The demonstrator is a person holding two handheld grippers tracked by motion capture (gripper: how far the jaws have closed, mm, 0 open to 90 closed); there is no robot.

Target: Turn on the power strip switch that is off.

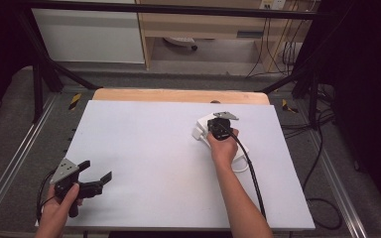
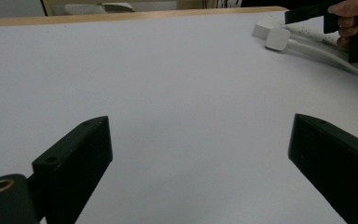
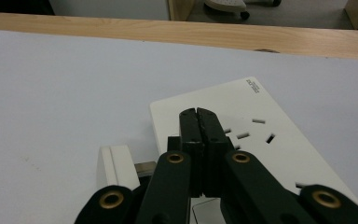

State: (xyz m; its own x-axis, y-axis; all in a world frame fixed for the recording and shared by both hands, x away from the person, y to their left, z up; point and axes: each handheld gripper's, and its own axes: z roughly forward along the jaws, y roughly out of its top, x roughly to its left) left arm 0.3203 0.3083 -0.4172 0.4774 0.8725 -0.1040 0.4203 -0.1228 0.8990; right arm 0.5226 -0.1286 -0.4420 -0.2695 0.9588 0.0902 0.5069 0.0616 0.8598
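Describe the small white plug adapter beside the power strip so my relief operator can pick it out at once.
Start at the white table and go to its far right part, where the right gripper, jaws shut, is over a flat white power strip. The plug adapter lies on the table just off that strip's left edge in the right gripper view. It is a small blocky cube, while the strip is long, flat and slotted.

a lab or test workspace: a white work table (image 1: 144,163) framed by black metal struts (image 1: 44,59) at the upper left, loose cables (image 1: 278,49) at the upper right, grey carpet, and plain wooden furniture (image 1: 198,25) along the top.
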